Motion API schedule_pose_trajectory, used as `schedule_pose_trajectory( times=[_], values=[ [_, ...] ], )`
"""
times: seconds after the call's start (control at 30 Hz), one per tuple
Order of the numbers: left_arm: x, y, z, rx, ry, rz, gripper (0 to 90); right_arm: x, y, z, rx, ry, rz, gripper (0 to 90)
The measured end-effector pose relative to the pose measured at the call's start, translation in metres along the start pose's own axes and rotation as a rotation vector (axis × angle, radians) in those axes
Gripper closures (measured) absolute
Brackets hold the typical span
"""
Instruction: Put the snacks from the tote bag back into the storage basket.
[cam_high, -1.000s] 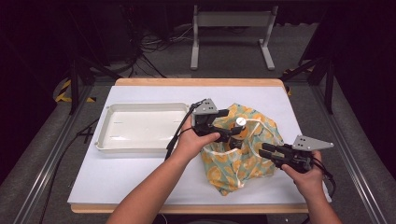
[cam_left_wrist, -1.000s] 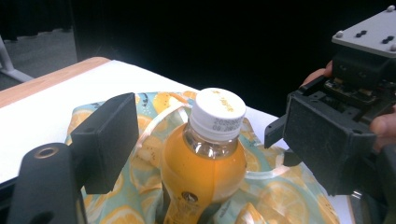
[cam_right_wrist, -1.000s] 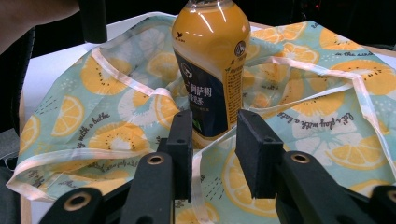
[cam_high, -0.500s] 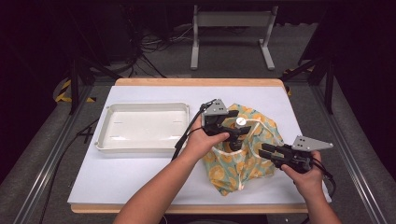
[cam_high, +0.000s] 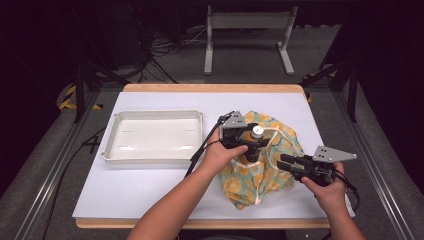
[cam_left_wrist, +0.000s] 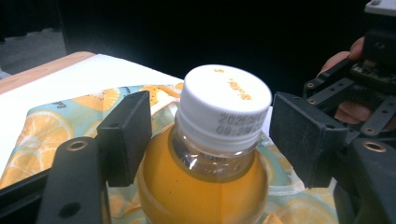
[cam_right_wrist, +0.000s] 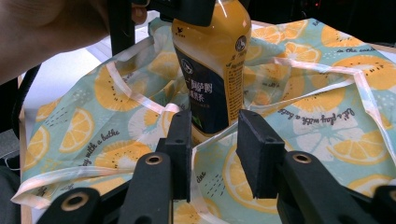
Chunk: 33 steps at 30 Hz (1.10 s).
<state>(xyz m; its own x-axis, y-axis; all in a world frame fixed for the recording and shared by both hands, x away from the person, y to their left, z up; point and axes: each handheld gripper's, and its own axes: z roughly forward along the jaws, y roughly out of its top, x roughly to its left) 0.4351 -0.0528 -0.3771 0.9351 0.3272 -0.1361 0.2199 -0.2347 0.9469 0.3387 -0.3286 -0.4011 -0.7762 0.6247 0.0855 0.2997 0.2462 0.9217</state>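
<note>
An upright bottle of orange drink (cam_high: 257, 131) with a white cap stands on a cloth bag (cam_high: 255, 180) printed with orange slices. My left gripper (cam_high: 256, 141) is at the bottle's neck. In the left gripper view its jaws stand open either side of the bottle (cam_left_wrist: 210, 186), with a gap at the cap. My right gripper (cam_high: 284, 165) lies low over the bag's right side and points left. In the right gripper view it is open (cam_right_wrist: 215, 140), a white strap of the bag (cam_right_wrist: 303, 116) runs loosely between the jaws, and the bottle (cam_right_wrist: 210, 60) stands just beyond.
A shallow white tray (cam_high: 155, 137) sits to the left on the white table cover (cam_high: 150, 185). Both forearms come in from the bottom edge. The floor beyond the far edge holds cables and a metal stand (cam_high: 247, 30).
My left gripper has moved right, bringing its jaws around the bottle's neck. The bottle, the bag and the right gripper have stayed in place.
</note>
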Motion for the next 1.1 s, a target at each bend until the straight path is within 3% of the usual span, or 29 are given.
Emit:
schedule_pose_trajectory(
  times=[0.13,0.5,0.6,0.67,0.8,1.1],
  values=[
    [0.001,-0.001,-0.002,-0.006,0.016,0.028,37.9,0.0,0.0,0.0,-0.001,0.001,0.0,66.9],
    [-0.002,0.001,-0.005,-0.04,0.009,0.061,50.7,0.001,0.0,0.0,-0.002,0.003,0.002,66.9],
    [-0.004,0.004,-0.007,-0.028,0.021,0.108,58.2,0.001,0.0,0.0,-0.002,0.003,0.002,66.9],
    [-0.005,0.005,-0.007,-0.02,0.015,0.122,58.4,0.001,0.0,0.001,-0.003,0.003,0.001,66.9],
    [-0.003,0.007,-0.008,-0.011,0.001,0.112,58.5,0.001,0.0,0.001,-0.004,0.005,0.001,66.9],
    [-0.002,0.019,-0.016,-0.029,-0.022,0.118,58.5,0.001,-0.001,0.001,-0.004,0.005,0.002,66.8]
  ],
)
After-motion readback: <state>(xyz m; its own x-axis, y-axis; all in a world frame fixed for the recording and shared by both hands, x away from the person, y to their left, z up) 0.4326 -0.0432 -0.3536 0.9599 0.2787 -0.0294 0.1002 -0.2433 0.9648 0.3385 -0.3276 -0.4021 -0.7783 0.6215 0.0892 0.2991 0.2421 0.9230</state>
